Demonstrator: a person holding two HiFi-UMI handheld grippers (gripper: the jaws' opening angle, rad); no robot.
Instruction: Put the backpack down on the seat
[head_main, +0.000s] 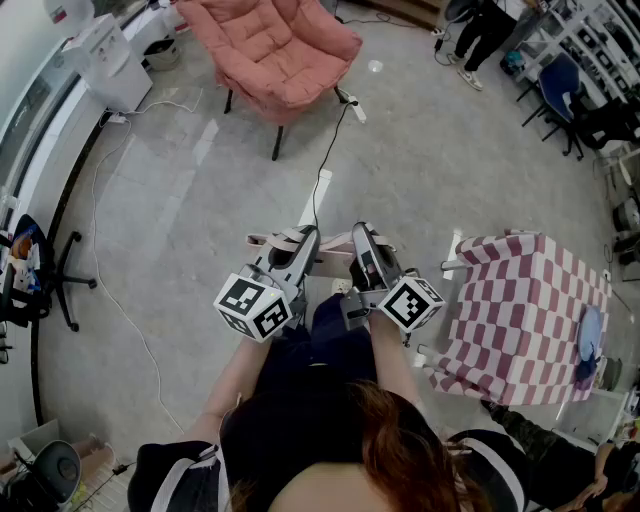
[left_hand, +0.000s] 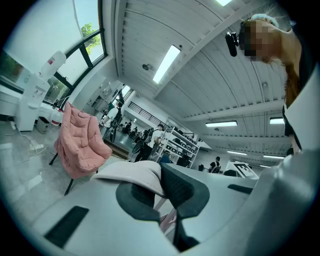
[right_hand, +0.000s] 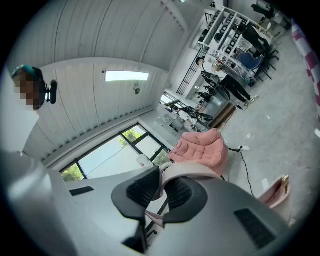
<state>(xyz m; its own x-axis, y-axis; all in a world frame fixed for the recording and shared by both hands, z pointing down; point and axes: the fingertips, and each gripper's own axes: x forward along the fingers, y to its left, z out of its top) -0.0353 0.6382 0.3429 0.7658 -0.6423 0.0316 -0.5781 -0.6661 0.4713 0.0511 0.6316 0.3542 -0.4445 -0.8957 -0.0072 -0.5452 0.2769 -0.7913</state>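
Observation:
A pale pink backpack strap (head_main: 283, 239) loops over my left gripper (head_main: 300, 240), whose jaws are shut on it. A second pale pink strap (head_main: 335, 242) runs to my right gripper (head_main: 362, 238), also shut on it. In the left gripper view the strap (left_hand: 132, 172) lies pinched between the dark pads of the left gripper (left_hand: 162, 185). The right gripper view shows the other strap (right_hand: 192, 170) arched over the closed right gripper (right_hand: 161, 187), with a pink part of the backpack (right_hand: 275, 192) hanging below right. The pink padded armchair (head_main: 275, 45) stands well ahead across the floor. Most of the bag is hidden under the grippers.
A table with a red-and-white checked cloth (head_main: 525, 320) stands close on the right. A black cable (head_main: 330, 140) runs over the grey floor toward the chair. A white appliance (head_main: 105, 60) and an office chair (head_main: 40, 275) stand along the left wall. People (head_main: 480, 30) stand at the far back.

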